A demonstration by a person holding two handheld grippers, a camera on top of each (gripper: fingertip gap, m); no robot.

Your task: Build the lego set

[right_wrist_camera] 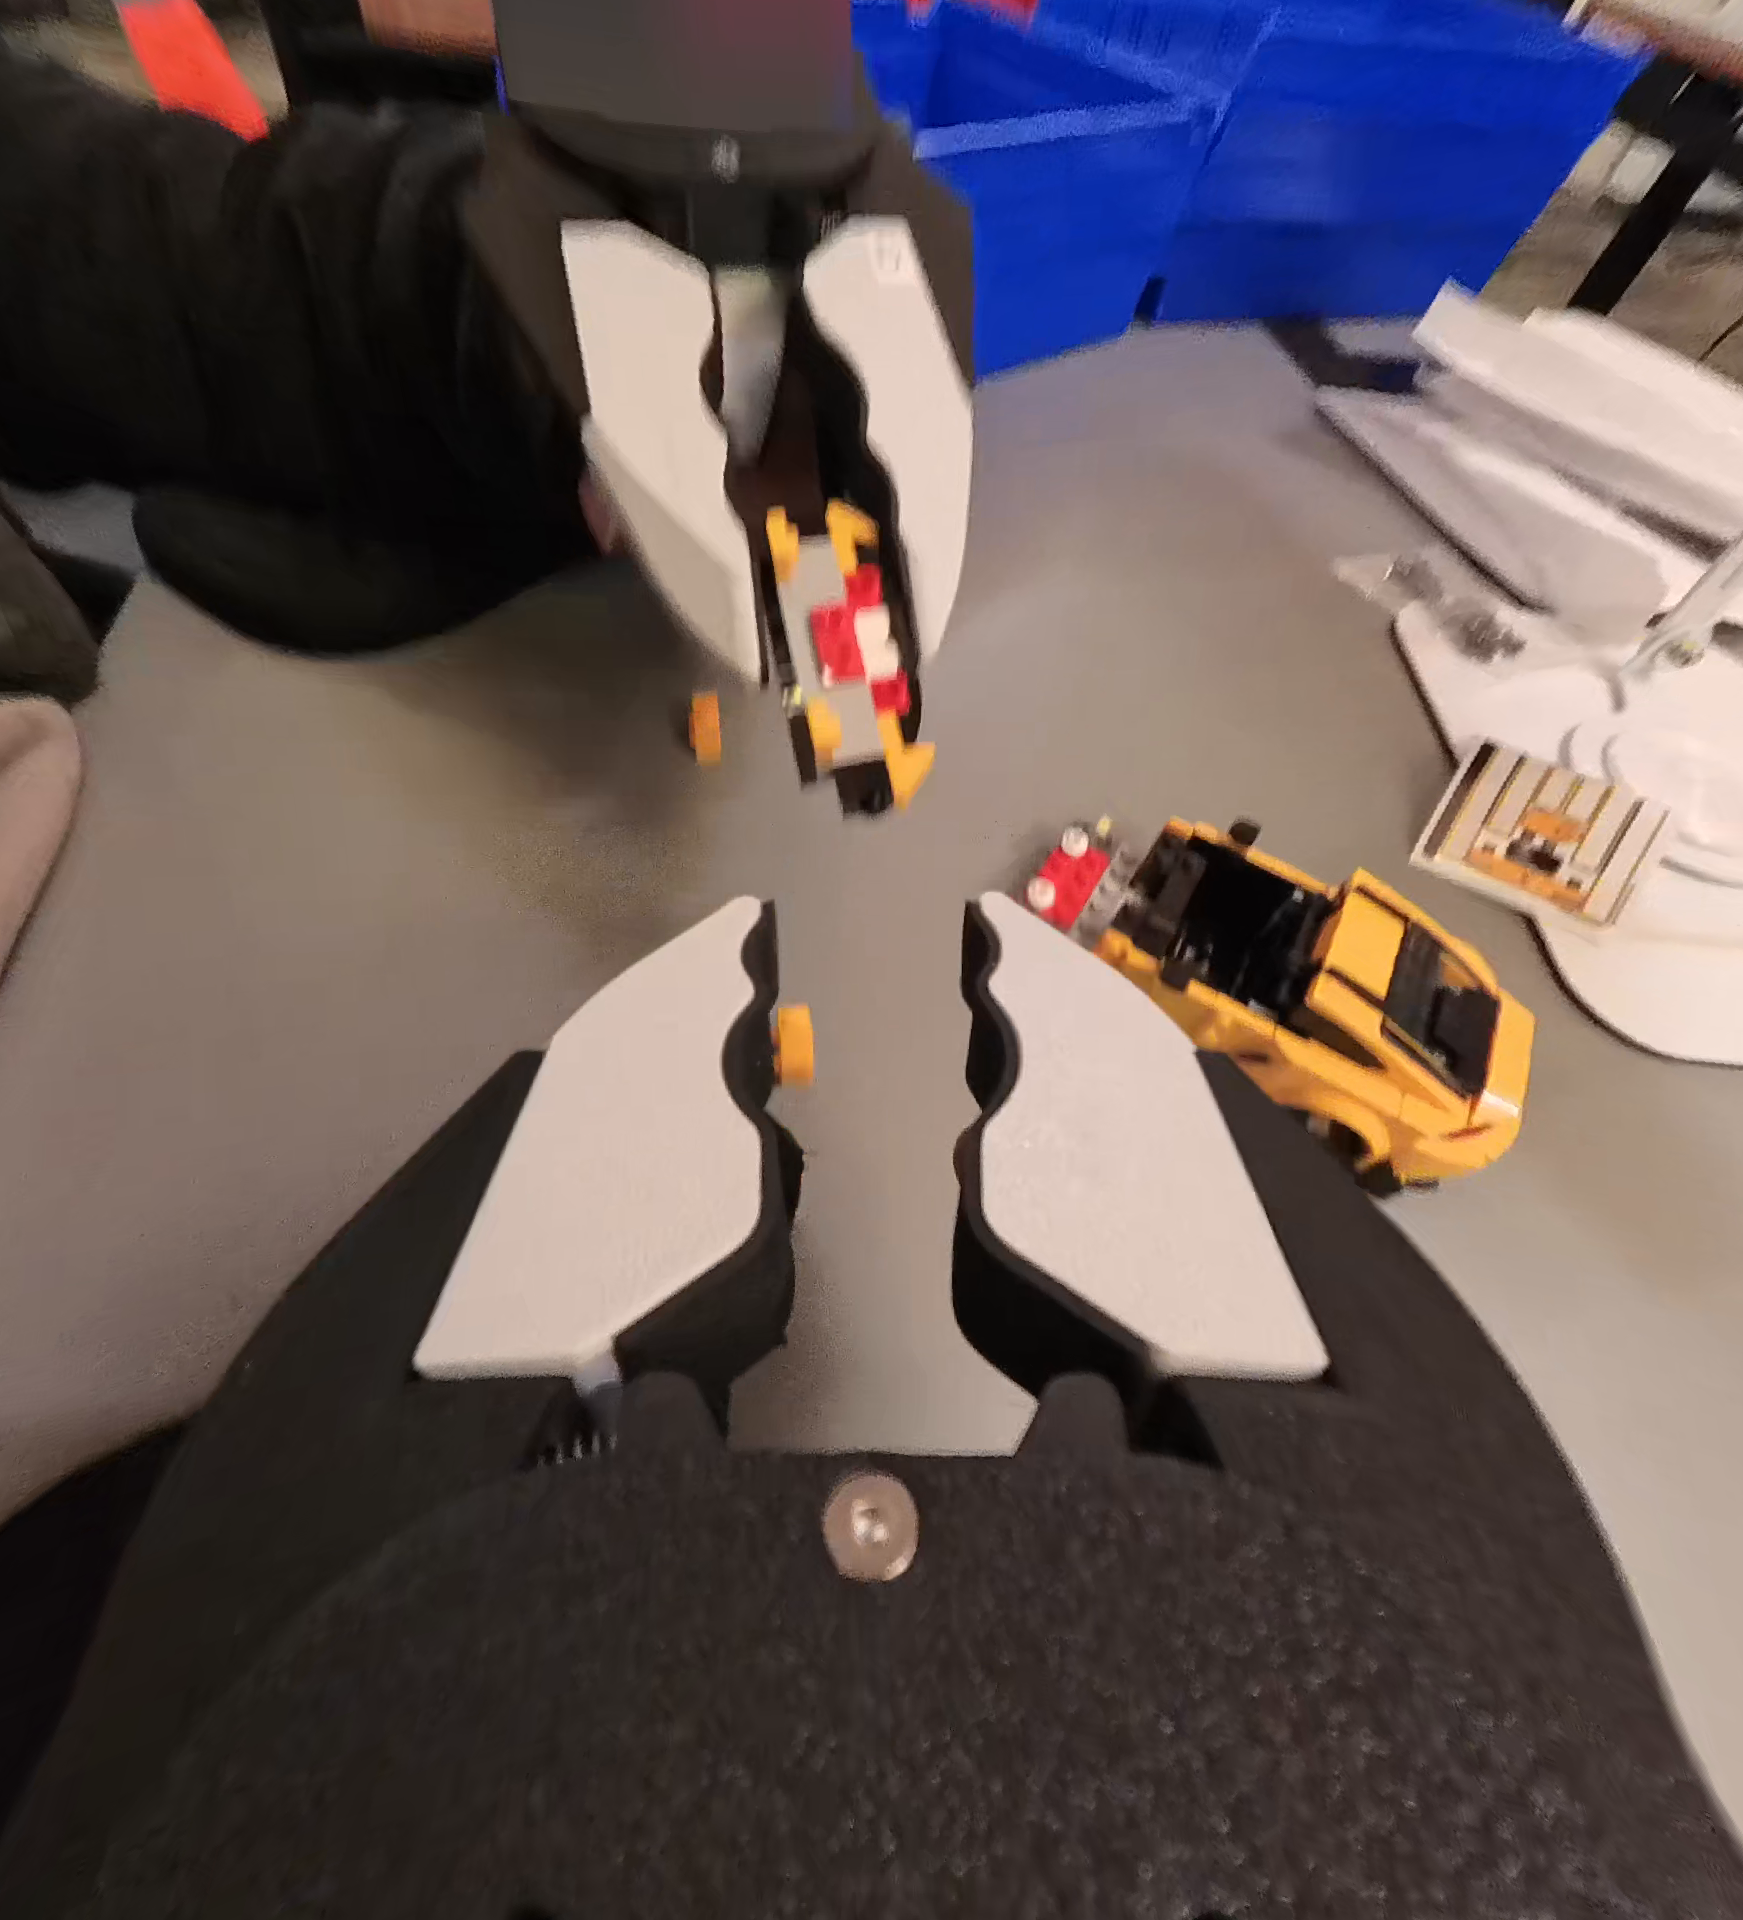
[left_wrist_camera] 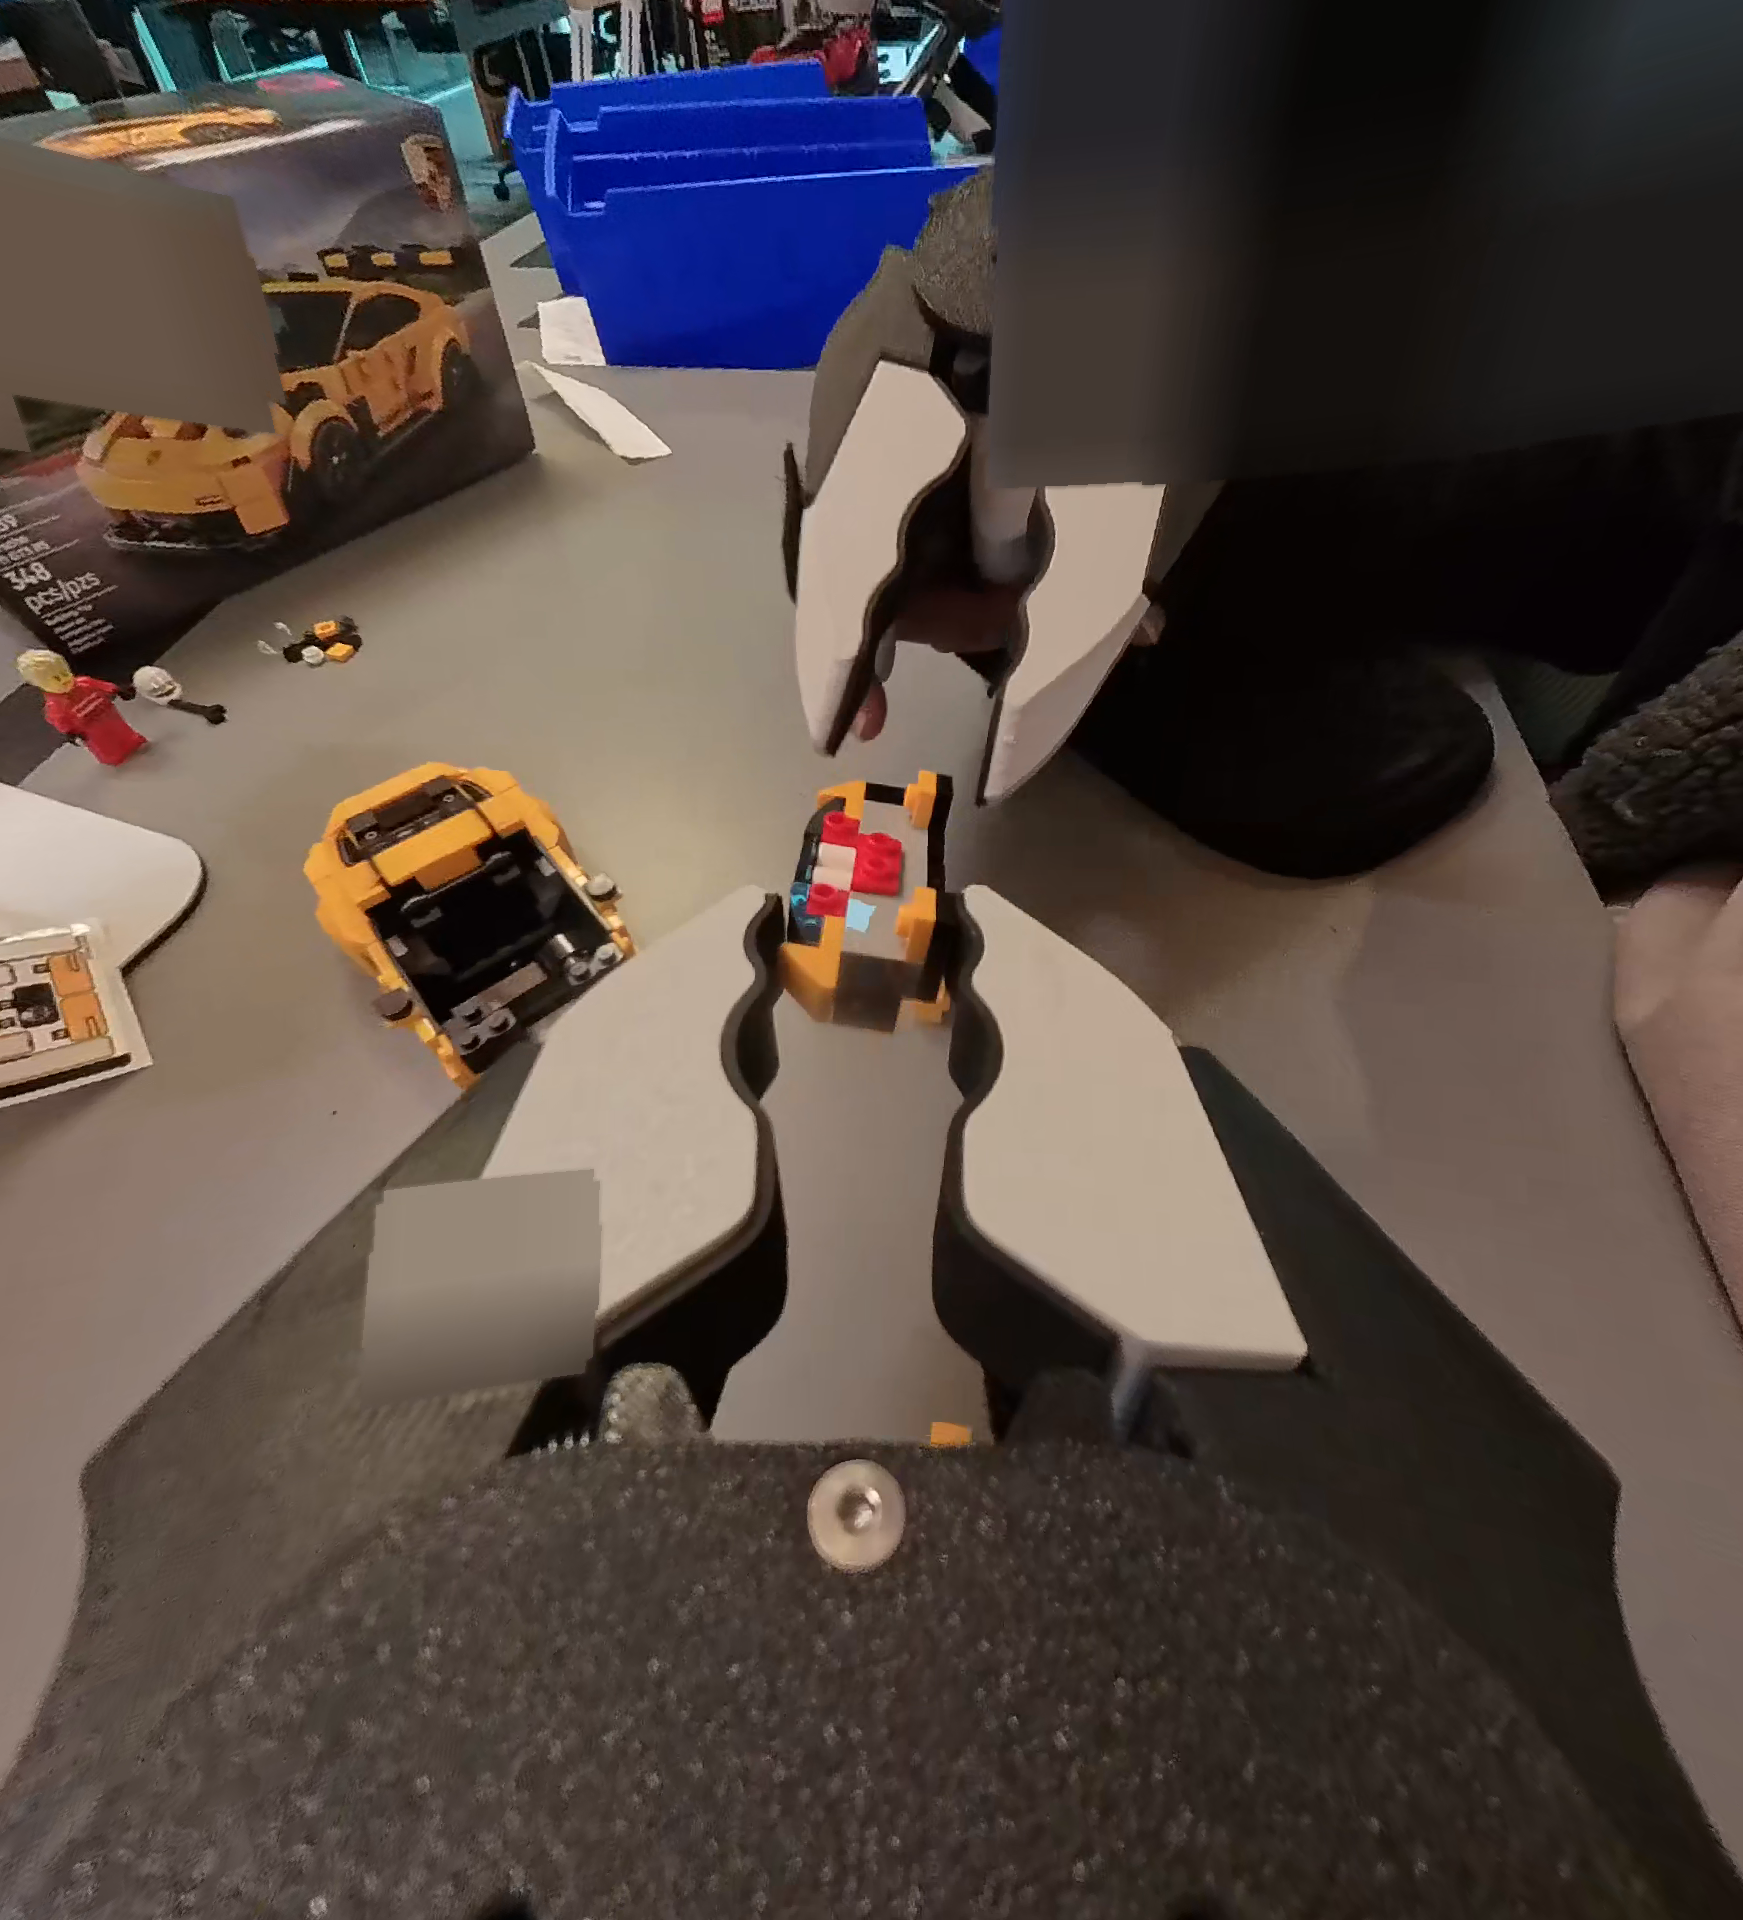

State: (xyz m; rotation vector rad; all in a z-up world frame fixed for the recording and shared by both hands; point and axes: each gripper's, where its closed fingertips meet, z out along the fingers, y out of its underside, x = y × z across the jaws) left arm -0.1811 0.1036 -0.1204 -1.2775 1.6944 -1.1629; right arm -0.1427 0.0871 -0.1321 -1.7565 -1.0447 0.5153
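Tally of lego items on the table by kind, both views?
Car body: 1
Sub-assembly in left jaws: 1
Minifigure: 1
Loose orange pieces: 2
Small parts pile: 1
Set box: 1
Sticker sheet: 1
Total: 8

I am holding the car section [left_wrist_camera: 872, 914] between my left fingers [left_wrist_camera: 659, 1081], with the car body [left_wrist_camera: 462, 920] lying to its left on the table [left_wrist_camera: 638, 644].
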